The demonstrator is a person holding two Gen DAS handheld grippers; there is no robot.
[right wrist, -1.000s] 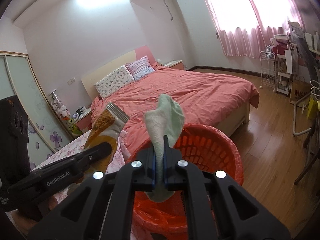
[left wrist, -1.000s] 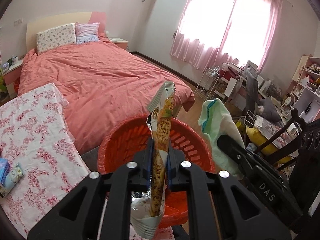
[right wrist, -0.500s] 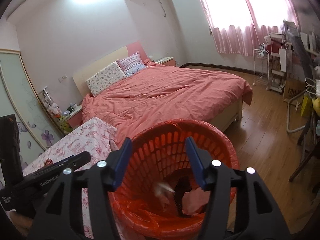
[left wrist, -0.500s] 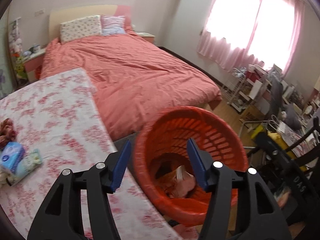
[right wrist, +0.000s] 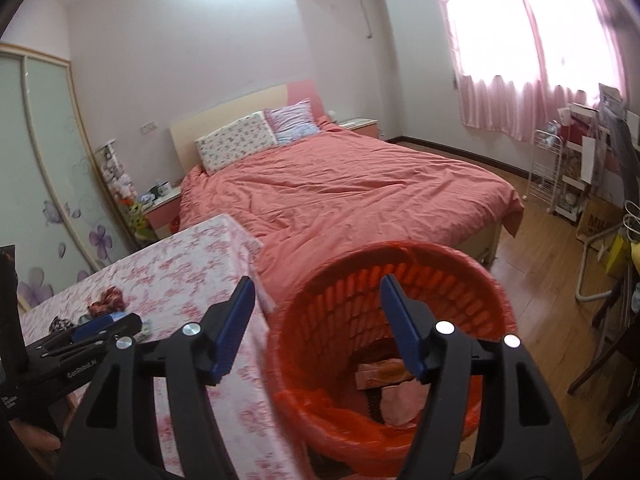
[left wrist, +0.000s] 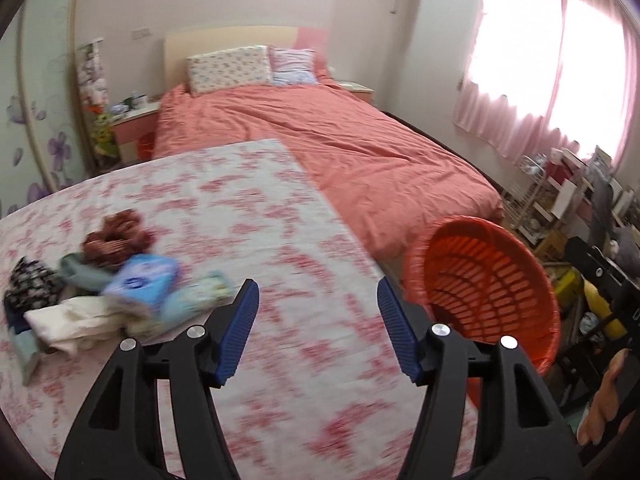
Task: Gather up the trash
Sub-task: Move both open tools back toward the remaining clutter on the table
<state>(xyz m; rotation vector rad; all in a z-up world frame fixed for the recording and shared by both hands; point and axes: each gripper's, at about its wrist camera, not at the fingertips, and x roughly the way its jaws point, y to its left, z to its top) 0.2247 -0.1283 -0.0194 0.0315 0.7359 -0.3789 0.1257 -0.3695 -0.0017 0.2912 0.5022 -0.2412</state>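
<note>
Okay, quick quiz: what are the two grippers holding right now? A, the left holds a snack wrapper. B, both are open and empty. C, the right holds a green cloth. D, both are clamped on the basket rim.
B: the left gripper is spread open with only the floral tablecloth between its fingers, and the right gripper is spread open above the orange basket, gripping nothing.
</note>
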